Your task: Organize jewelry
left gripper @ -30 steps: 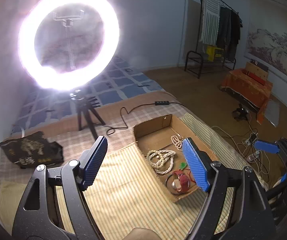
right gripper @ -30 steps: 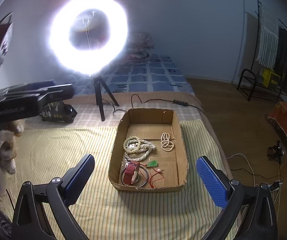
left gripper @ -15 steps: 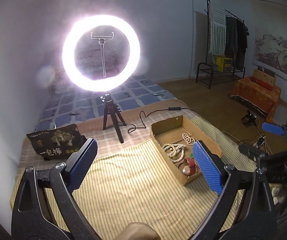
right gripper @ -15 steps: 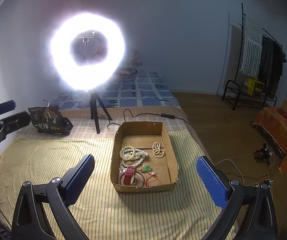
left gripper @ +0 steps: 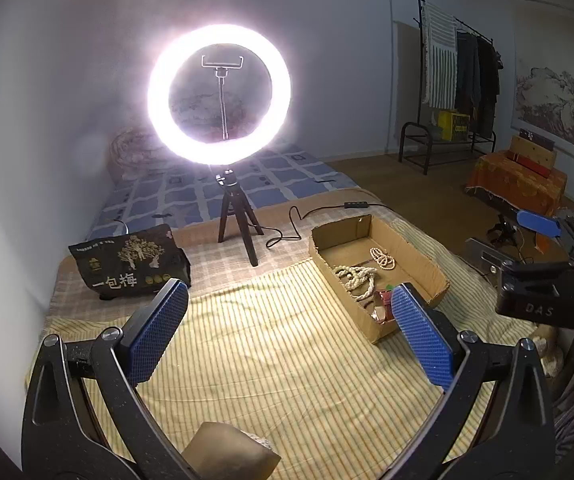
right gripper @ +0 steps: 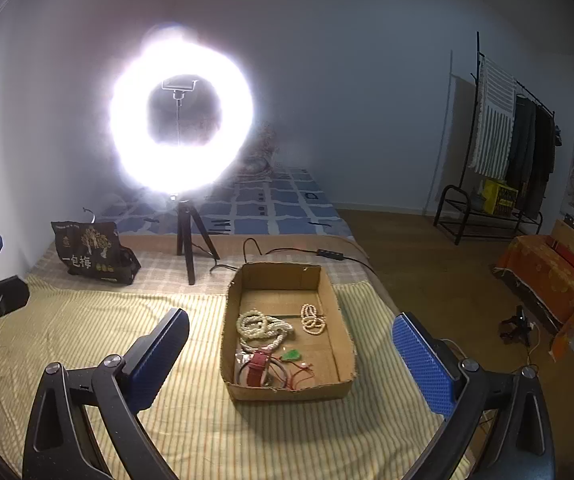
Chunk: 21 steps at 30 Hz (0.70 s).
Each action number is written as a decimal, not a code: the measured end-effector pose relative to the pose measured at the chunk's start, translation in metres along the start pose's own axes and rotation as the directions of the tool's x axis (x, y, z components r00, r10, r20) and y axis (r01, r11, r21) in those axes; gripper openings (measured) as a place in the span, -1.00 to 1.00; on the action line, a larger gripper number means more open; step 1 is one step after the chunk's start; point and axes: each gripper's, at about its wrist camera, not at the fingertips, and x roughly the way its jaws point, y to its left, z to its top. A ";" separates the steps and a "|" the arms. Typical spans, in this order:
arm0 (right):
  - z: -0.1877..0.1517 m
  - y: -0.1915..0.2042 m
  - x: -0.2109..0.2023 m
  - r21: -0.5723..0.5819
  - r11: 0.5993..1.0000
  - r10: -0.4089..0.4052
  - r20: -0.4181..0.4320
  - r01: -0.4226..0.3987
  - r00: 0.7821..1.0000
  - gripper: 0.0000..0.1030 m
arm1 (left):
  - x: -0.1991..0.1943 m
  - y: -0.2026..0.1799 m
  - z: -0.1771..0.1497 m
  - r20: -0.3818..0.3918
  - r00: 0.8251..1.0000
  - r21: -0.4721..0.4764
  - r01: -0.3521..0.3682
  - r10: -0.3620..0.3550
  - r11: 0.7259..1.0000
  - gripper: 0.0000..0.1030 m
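Yellow striped bedspread filling lower frame, shallow cardboard box of beaded jewelry at centre, glowing ring light upper left, both tongs apart, empty.

Left wrist view: set back above the bed, facing the ring light, cardboard box to its right. Right wrist view: same heading, box centred, nearer. Shared: bed, box, ring light.
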 end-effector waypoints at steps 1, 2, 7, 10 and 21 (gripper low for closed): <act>0.001 0.002 0.000 0.002 1.000 0.005 -0.001 -0.005 1.000 0.99 | -0.002 0.001 -0.001 0.002 1.000 0.002 -0.005 0.004 1.000 1.00; 0.002 0.003 0.001 0.005 1.000 0.012 -0.002 -0.012 1.000 0.99 | -0.003 0.002 -0.002 0.003 1.000 0.004 -0.007 0.007 1.000 1.00; 0.005 0.014 0.000 -0.004 0.999 0.032 0.012 -0.031 0.999 0.99 | -0.006 0.011 -0.006 -0.012 1.000 -0.013 -0.005 0.005 1.000 1.00; 0.005 0.021 0.000 -0.014 0.999 0.041 0.011 -0.041 0.999 0.99 | -0.005 0.014 -0.008 -0.022 1.000 -0.020 -0.010 0.009 1.000 1.00; 0.003 0.025 0.001 0.005 0.999 0.051 -0.006 -0.051 0.999 0.99 | -0.007 0.015 -0.012 -0.028 0.999 -0.017 -0.019 0.018 1.000 1.00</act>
